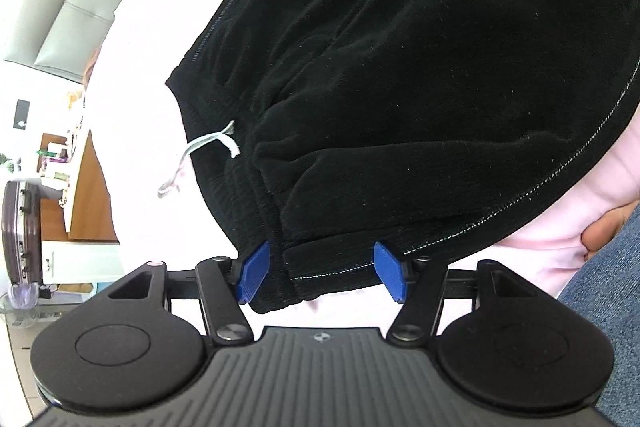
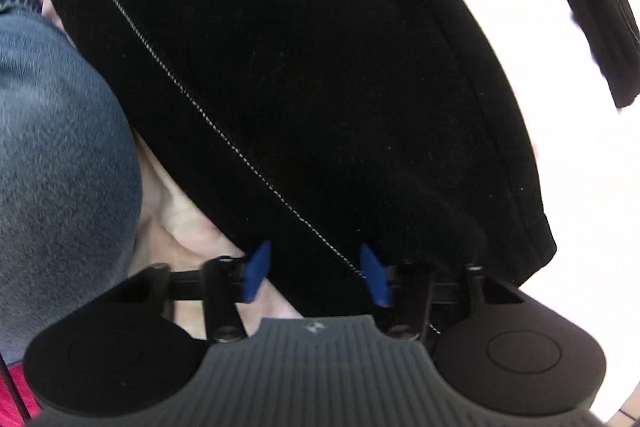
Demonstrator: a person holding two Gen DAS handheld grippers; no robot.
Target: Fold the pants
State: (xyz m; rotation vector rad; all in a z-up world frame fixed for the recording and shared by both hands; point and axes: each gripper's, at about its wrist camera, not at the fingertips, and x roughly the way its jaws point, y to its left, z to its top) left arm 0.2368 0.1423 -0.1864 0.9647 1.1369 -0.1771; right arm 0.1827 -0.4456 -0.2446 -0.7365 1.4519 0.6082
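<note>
Black pants (image 1: pixel 400 75) lay bunched on a pale pink sheet (image 1: pixel 552 243). Left hand-held gripper (image 1: pixel 320 273) stood spread at the waistband corner near the white drawstring (image 1: pixel 200 147). Right hand-held gripper (image 2: pixel 316 273) straddled the stitched edge, fingers apart.

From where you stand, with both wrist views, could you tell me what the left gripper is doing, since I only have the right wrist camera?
Observer: The left gripper is open, its blue fingers on either side of the ribbed waistband of the black pants.
Operator: Thank you. Is there anything loose near it?
Observer: Yes, a white drawstring hangs out of the waistband to the left of the fingers, onto the pale sheet.
Operator: And is anything else close to the pants on that side?
Observer: A bare hand rests on the sheet at the right edge, beside blue denim.
</note>
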